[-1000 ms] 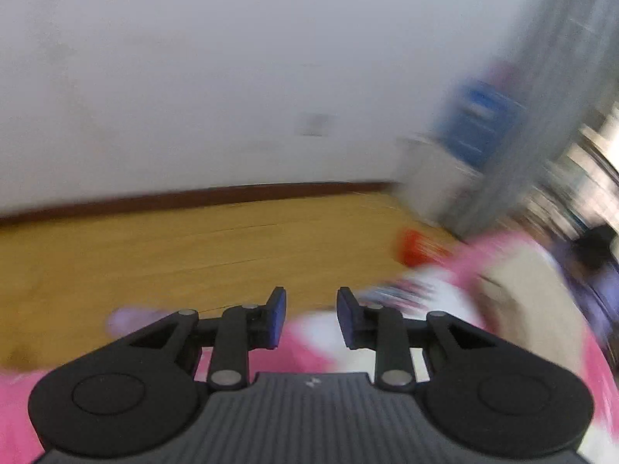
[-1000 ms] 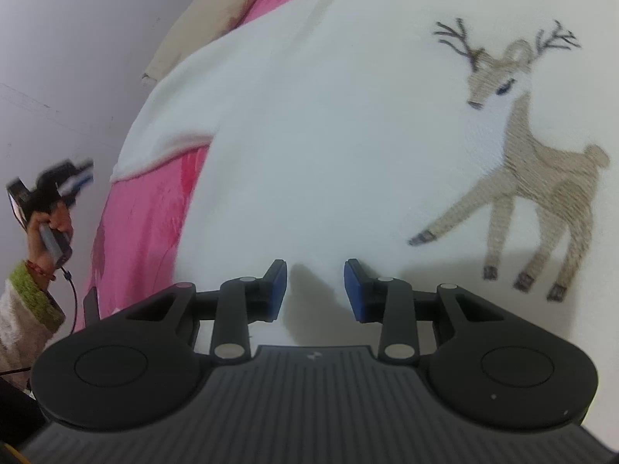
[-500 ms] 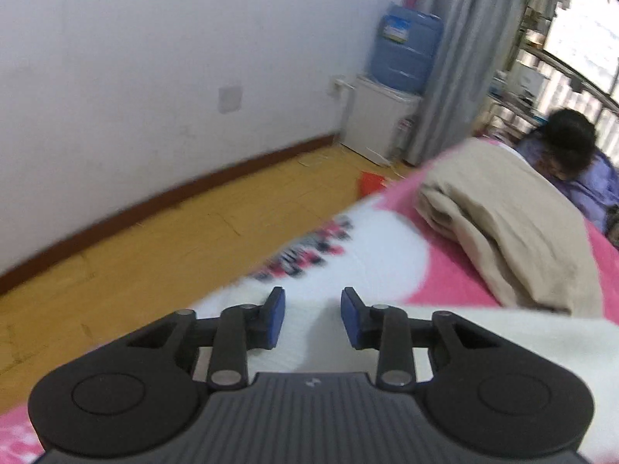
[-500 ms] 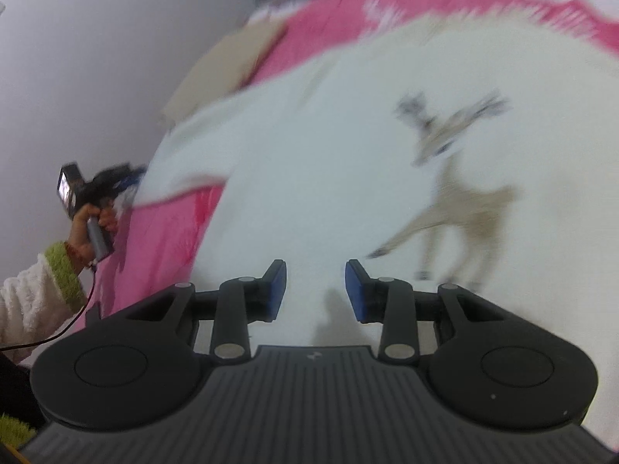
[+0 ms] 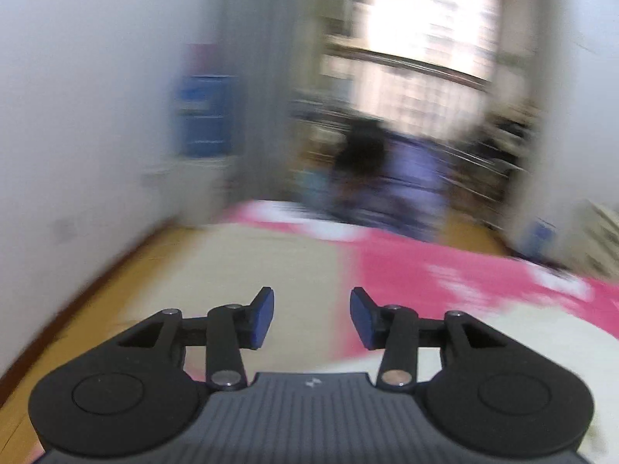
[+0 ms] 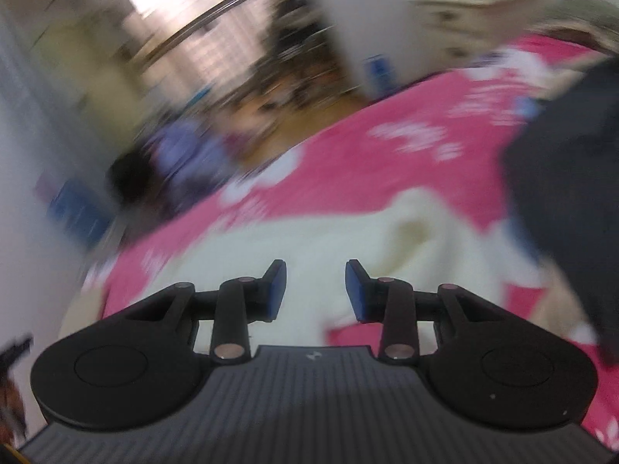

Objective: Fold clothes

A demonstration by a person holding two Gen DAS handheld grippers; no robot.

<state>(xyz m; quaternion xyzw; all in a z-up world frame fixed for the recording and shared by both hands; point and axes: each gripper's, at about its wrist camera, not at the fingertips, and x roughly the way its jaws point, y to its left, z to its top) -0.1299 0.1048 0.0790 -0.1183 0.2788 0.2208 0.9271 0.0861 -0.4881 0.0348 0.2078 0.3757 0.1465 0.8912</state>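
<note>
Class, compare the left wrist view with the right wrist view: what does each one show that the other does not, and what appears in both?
Only the left wrist view shows the left tool, open and empty, a tan folded cloth ahead of it, and the wooden floor by the white wall.

Only the right wrist view shows the right tool, open and empty, a cream garment spread ahead of it, and a dark garment at the right edge.

Both show the pink bedcover, a bright window and a blurred person in purple beyond the bed.

both grippers (image 5: 312, 318) (image 6: 315, 290) agape, empty
</note>
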